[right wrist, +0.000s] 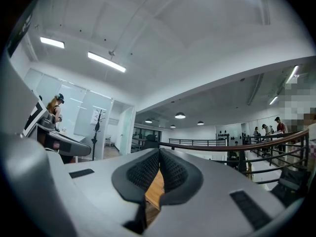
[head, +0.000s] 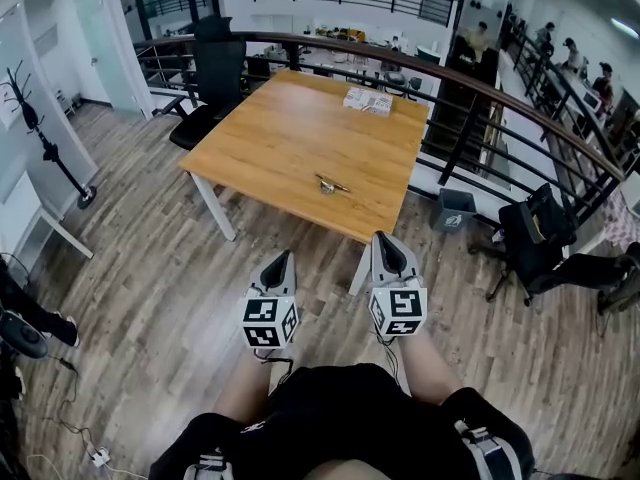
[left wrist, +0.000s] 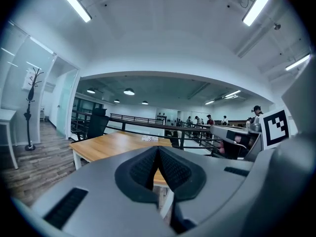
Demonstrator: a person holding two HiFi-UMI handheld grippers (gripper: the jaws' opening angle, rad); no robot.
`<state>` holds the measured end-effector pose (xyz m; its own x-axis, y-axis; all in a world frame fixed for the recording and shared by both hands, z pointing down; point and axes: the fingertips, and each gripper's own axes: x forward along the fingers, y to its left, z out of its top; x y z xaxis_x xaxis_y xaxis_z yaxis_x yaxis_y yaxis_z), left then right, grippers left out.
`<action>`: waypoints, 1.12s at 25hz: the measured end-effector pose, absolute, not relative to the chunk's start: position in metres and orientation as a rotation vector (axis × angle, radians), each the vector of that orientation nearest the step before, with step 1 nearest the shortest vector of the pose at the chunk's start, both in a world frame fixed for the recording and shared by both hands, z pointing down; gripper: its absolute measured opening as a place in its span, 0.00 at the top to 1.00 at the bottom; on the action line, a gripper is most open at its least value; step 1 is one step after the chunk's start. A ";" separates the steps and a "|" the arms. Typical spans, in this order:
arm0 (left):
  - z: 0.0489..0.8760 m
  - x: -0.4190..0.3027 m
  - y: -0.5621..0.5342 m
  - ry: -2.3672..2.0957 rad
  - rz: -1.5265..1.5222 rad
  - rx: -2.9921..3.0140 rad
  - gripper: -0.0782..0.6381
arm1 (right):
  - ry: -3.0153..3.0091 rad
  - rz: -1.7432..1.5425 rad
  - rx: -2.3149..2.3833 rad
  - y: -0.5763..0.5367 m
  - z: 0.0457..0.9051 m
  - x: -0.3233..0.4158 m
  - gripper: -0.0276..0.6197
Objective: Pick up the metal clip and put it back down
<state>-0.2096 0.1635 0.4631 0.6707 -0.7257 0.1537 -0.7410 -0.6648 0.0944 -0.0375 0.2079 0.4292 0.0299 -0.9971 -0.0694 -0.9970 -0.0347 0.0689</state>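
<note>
Left claw (head: 285, 258) and right claw (head: 381, 238) are pressed closed, empty, short of the metal clip (head: 330, 184).

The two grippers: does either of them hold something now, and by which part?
Nothing is held. The left gripper and the right gripper are both shut and empty; the metal clip lies on the table, ahead of them, untouched.

The metal clip (head: 330, 184) is found on the table (head: 270, 148), near its front edge. A packet (head: 368, 101) is placed at the table's far edge. A chair (head: 212, 78) is set at the table's left. The left gripper (head: 283, 258) and the right gripper (head: 383, 238) are held before the table.
</note>
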 end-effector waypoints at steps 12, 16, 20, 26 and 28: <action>0.489 -0.186 0.065 -1.161 0.215 2.733 0.88 | -2.165 -0.099 2.265 0.108 0.458 -0.017 0.93; 0.500 -0.146 0.003 -1.184 0.252 2.733 0.88 | -2.194 -0.078 2.254 0.041 0.472 0.024 0.93; 0.489 -0.090 -0.073 -1.226 0.272 2.745 0.88 | -2.210 -0.054 2.219 -0.037 0.477 0.081 0.93; 0.462 0.008 -0.179 -1.247 0.284 2.767 0.87 | -2.252 -0.066 2.165 -0.140 0.459 0.167 0.93; 0.460 0.037 -0.205 -1.235 0.290 2.776 0.87 | -2.260 -0.062 2.155 -0.169 0.457 0.191 0.93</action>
<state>0.0372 -0.2052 0.4603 0.6553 -0.7260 0.2086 -0.7430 -0.6693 0.0049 0.1911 -0.1694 0.4570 -0.0477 -0.9988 -0.0142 -0.9980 0.0471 0.0416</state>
